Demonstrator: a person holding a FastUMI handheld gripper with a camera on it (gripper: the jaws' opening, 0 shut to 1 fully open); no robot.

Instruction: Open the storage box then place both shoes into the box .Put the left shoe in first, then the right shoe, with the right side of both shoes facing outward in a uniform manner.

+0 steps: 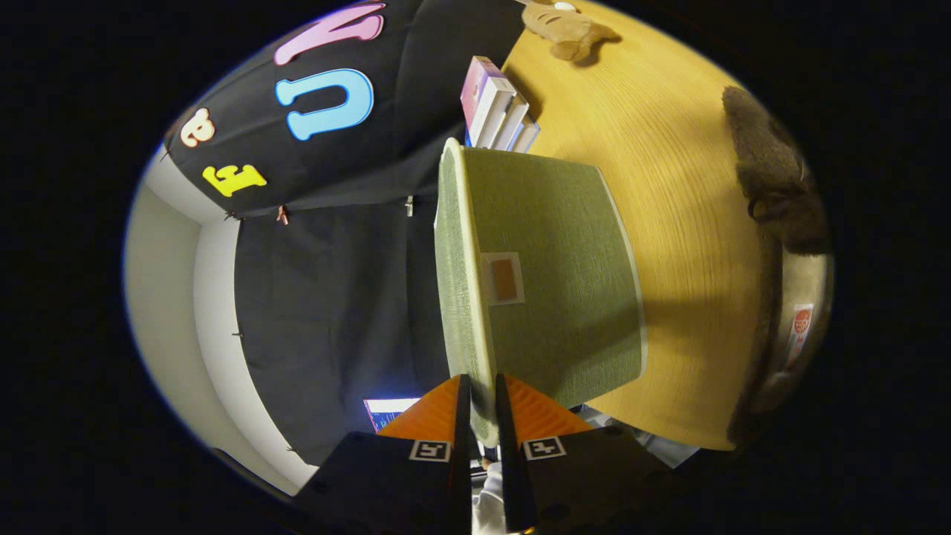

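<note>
A wooden tabletop (669, 171) is spreading beyond the fingers, seen rolled to one side, with the black cloth wall (334, 297) and a pale wall strip (215, 312) lying on the other side of the tool. On the table, well beyond the fingers, a row of small books (499, 108) is standing just behind the storage box (557, 297), and a tan plush toy (565, 28) is lying farther off. A brown furry shoe (776, 193) is resting on the table well apart from the box, off to the side of the fingers. The gripper (479, 401) is nearly closed, its two fingers pinching the pale rim of the green fabric lid (457, 275), which is passing straight between them. A small tan patch (504, 279) is showing on the box face just ahead of the fingertips. A lit screen (390, 412) is glowing beside one finger.
</note>
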